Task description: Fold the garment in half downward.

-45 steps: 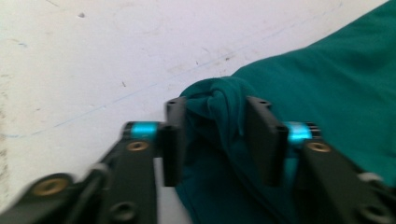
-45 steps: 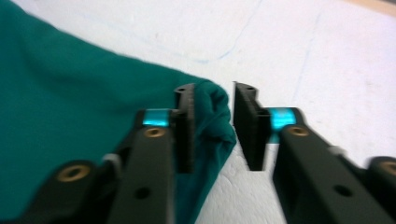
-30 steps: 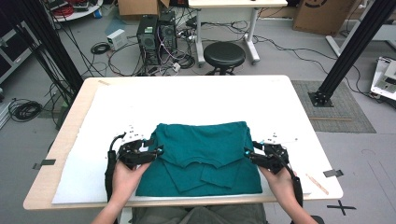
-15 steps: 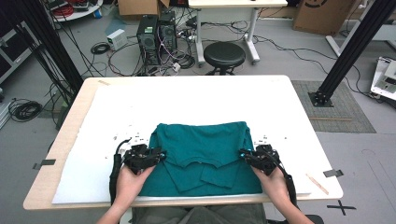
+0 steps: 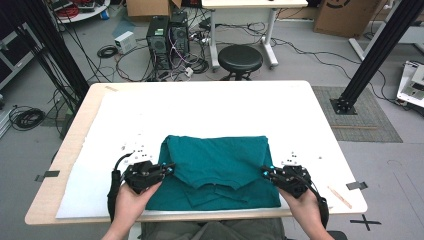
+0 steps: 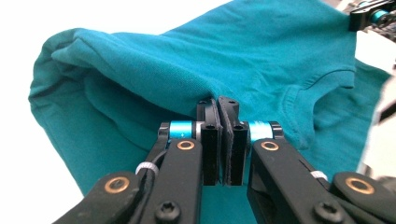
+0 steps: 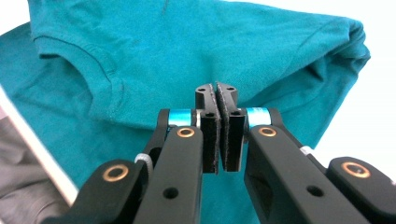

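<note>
Both sets of jaws just closed onto fabric since a second ago: left gripper clamped on left edge of teal T-shirt, right gripper on right edge. Shirt half-folded, near table front edge. Hands low, palms inward. Probably ready for next fold.

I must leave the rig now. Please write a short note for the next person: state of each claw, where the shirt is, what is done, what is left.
Left claw: jaws have just closed; shut, pinching the left edge of the teal shirt.
Right claw: jaws have just closed; shut at the shirt's right edge; cloth between the pads is hard to confirm.
Shirt: near edge of the white-covered table, between both claws.
Done: top part with the collar looks folded down over the body.
Left: probably lift both edges together and make the next fold, then smooth it.
</note>
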`<state>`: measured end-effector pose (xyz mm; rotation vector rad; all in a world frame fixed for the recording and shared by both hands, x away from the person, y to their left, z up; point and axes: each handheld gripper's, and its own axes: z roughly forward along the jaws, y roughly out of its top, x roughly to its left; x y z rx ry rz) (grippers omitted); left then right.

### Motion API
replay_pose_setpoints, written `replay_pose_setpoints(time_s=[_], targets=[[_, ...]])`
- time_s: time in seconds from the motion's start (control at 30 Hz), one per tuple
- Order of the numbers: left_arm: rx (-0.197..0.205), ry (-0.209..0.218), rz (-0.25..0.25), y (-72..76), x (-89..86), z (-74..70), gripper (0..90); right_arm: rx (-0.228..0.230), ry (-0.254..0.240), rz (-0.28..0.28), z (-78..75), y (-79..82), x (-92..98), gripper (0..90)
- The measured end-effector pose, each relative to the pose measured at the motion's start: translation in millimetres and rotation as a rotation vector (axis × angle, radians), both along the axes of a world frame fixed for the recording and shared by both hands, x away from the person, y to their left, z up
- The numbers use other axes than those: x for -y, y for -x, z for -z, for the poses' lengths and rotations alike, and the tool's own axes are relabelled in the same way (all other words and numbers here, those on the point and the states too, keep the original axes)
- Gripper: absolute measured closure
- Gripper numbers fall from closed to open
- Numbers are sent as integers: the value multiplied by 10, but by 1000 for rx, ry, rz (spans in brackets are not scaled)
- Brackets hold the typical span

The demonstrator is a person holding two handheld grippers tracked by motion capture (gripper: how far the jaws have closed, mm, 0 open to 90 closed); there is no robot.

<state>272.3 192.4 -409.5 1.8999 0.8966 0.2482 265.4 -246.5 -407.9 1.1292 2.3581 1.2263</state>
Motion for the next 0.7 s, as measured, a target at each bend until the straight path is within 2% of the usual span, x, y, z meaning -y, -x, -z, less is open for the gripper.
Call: replay_pose_setpoints(time_s=[0.2, 0.23, 0.3, 0.37, 0.43, 0.53, 0.57, 0.7], targets=[[-17, 5, 5, 274, -65, -11, 873, 34, 19, -43, -20, 226, -24, 893], [-20, 7, 4, 316, -66, 0, 873, 60, 32, -49, -24, 290, -15, 893], [-27, 3, 15, 391, -54, 32, 873, 62, 39, -46, -21, 323, -14, 894], [-34, -7, 16, 449, -25, 65, 873, 84, 56, -56, 0, 358, -11, 893], [-30, -25, 23, 480, -6, 80, 873, 75, 69, -56, 25, 390, -12, 894], [-20, -38, 14, 514, 22, 96, 873, 84, 80, -62, 66, 429, 5, 893], [-20, -34, 7, 527, 34, 106, 873, 84, 78, -59, 73, 441, 9, 893], [-34, -63, 4, 573, 75, 170, 872, 81, 85, -56, 109, 504, 47, 893]])
